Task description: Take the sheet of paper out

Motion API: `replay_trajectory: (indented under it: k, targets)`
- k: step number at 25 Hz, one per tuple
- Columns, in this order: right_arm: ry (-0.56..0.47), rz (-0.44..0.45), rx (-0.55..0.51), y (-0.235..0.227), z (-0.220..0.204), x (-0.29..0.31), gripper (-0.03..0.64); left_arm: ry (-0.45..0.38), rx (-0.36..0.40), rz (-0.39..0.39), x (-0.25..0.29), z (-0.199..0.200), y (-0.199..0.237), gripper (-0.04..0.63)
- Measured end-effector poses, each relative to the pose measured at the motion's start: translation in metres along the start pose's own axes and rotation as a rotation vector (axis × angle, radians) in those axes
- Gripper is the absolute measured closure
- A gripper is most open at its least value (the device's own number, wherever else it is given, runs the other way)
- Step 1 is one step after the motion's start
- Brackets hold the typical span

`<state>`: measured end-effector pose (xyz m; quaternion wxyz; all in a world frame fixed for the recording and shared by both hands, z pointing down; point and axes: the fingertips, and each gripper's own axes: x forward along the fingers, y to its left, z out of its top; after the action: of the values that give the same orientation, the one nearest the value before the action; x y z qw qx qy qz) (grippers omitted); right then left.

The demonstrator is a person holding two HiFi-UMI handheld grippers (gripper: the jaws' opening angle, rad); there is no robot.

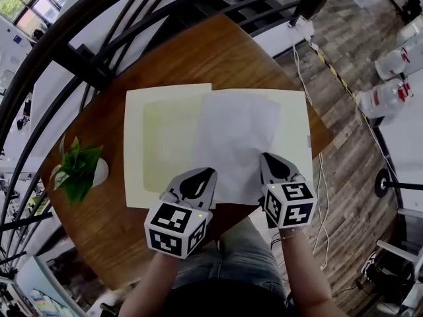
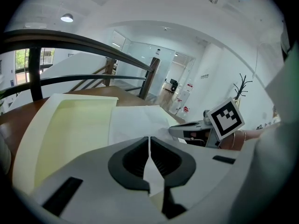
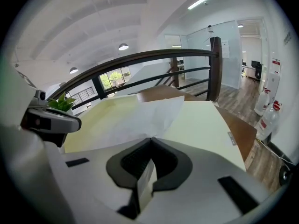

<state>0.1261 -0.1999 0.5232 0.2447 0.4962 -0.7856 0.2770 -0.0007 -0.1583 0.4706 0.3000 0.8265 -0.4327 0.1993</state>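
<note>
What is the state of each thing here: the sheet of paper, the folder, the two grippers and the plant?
sheet of paper: pinched at its near edge by both grippers, slightly bent, over the folder's right half.
folder: open, flat on the table.
left gripper: shut on the sheet.
right gripper: shut on the sheet.
plant: upright in its white pot.

Wooden table (image 1: 218,51) bears an open cream folder (image 1: 158,144) and potted plant (image 1: 78,167).
</note>
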Motion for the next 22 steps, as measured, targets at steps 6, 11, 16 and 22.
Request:
replay_trajectory:
  k: [6,11,16,22]
  targets:
    - [-0.021,-0.059,0.042,-0.02,-0.007,-0.017,0.589,0.007,0.014,-0.032,0.004,-0.002,-0.011,0.569]
    - [-0.057,-0.107,0.072,-0.034,-0.006,-0.038,0.589,-0.005,0.036,-0.069,0.003,0.002,-0.023,0.569]
    - [-0.089,-0.136,0.096,-0.037,-0.005,-0.057,0.589,-0.02,0.058,-0.094,-0.001,0.004,-0.031,0.569]
    - [-0.14,-0.153,0.106,-0.033,0.005,-0.083,0.589,-0.054,0.076,-0.107,-0.008,0.011,-0.035,0.569]
